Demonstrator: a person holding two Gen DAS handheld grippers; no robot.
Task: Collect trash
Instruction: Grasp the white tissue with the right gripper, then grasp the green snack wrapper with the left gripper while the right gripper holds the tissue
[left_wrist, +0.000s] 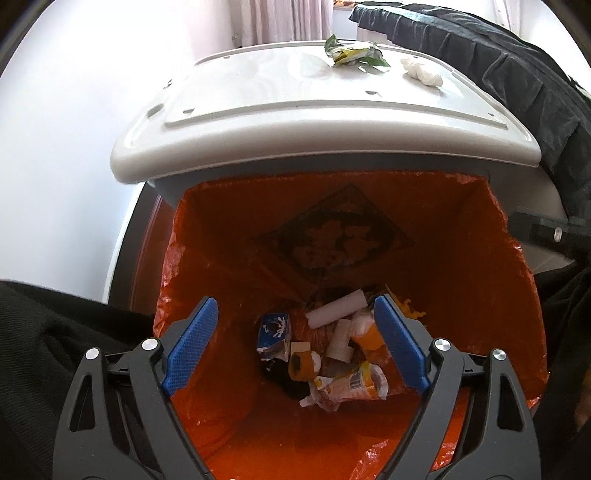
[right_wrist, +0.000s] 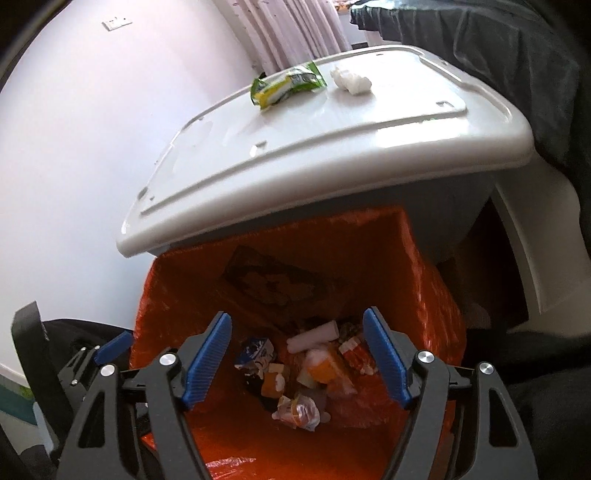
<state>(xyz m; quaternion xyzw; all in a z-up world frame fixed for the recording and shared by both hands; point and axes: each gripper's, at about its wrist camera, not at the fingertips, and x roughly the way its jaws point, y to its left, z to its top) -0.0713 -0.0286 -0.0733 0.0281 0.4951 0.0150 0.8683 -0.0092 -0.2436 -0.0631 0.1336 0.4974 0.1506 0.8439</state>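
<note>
An open bin lined with an orange bag (left_wrist: 229, 236) (right_wrist: 369, 254) fills both views. At its bottom lie several pieces of trash: a white tube (left_wrist: 336, 303) (right_wrist: 312, 336), a blue carton (left_wrist: 274, 328) (right_wrist: 255, 350) and crumpled wrappers (left_wrist: 351, 384) (right_wrist: 299, 410). My left gripper (left_wrist: 295, 306) is open and empty above the bin mouth. My right gripper (right_wrist: 297, 321) is open and empty above the same bin. A green wrapper (left_wrist: 354, 55) (right_wrist: 286, 85) and a crumpled white tissue (left_wrist: 421, 74) (right_wrist: 349, 82) lie on the white lid (left_wrist: 295, 110) (right_wrist: 314, 147).
The white lid stands raised at the back of the bin. Dark cloth (left_wrist: 498, 66) (right_wrist: 498, 48) drapes at the upper right. A white wall (left_wrist: 66, 129) (right_wrist: 74, 147) is at the left, curtains (right_wrist: 295, 33) behind. The left gripper's blue finger (right_wrist: 114, 346) shows at the lower left of the right wrist view.
</note>
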